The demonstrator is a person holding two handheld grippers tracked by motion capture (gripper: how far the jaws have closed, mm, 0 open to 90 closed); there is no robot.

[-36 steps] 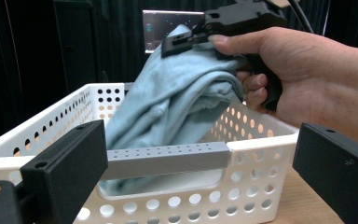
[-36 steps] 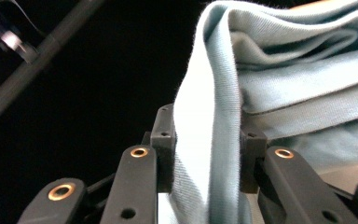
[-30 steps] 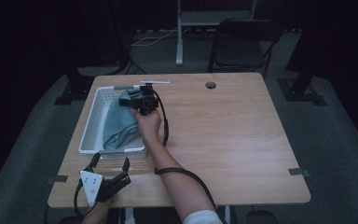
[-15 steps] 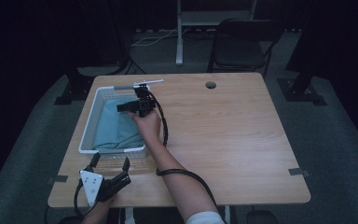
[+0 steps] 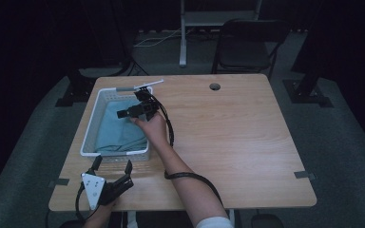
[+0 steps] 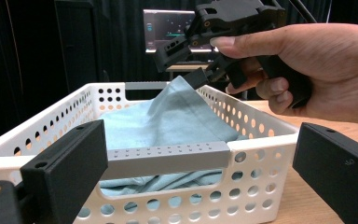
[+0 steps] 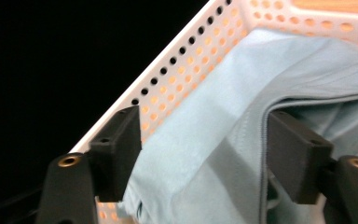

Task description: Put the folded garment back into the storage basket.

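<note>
At the worktop's near left corner, the left tool point(image 5: 113, 166) is held with jaws wide and empty. Beyond it, the right tool point(image 5: 132, 112) has just been opening over the white perforated plastic basket point(image 5: 89, 130); the pale blue cloth point(image 5: 119, 130), still between its jaws, is judged released into the basket. The wooden worktop point(image 5: 228, 137) is backed by a dark room and a black folding chair point(image 5: 249, 45).

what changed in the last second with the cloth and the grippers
The right gripper has just been opening its jaws over the white basket; the light blue cloth, bunched a second ago, now lies flatter, though a fold still rises between the jaws. The left gripper stayed put.
</note>
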